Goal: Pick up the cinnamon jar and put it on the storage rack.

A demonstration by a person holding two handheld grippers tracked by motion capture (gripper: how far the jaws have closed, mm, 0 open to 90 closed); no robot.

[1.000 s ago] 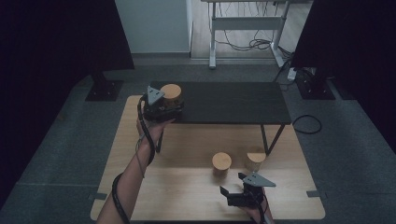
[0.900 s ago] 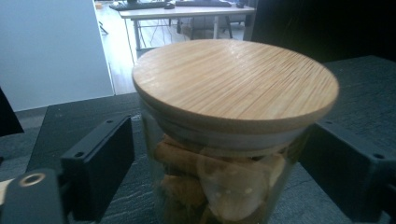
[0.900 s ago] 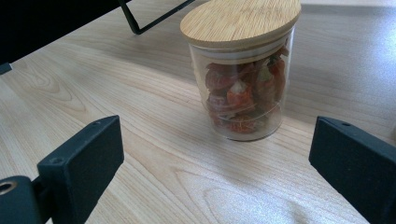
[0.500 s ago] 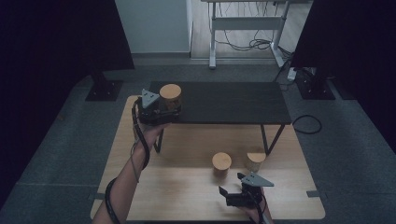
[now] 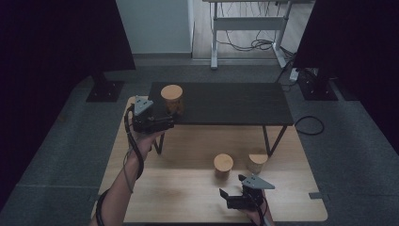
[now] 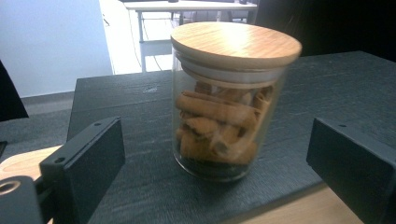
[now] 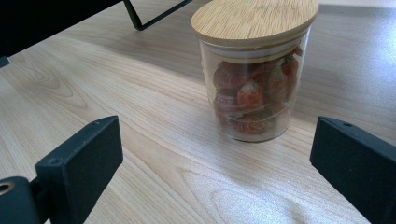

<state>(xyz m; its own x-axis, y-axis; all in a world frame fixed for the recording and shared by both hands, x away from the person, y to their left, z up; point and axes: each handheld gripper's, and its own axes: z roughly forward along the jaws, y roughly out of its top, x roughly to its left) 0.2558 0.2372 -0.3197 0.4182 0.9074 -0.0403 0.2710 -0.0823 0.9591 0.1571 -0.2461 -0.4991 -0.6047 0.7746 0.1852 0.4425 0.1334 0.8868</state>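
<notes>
Closest in, my left tongs (image 5: 170, 122) have just swung wide open. Nothing's pinched, both pads are clear of the cinnamon jar (image 6: 224, 107), which stands upright right in front of the gap, lined up with it. It sits near my edge of the black low table (image 6: 327, 84), so that's the first worry: if I back out crooked, one jaw could clip the glass and nudge it toward that edge, and then it's a drop onto the wooden table (image 7: 116, 102) below. The jar looks tall for its base and the wooden lid (image 6: 236, 42) seems to just rest on top, so I reckon a small bump could tip it or pop the lid. My right tongs (image 5: 228, 197) are spread wide too, holding nothing, low over the wood with the jar of red dried bits (image 7: 257, 88) a little ahead, centred between the jaws but not touched. If I go for that one, smooth glass is the catch: squeeze too high and I'd probably grab the lid instead of the body, squeeze off-centre and it could squirt out sideways. Beyond it and off to the side there's a third jar (image 5: 257, 162) quite near, so pushing in too far might shove one into the other.
</notes>
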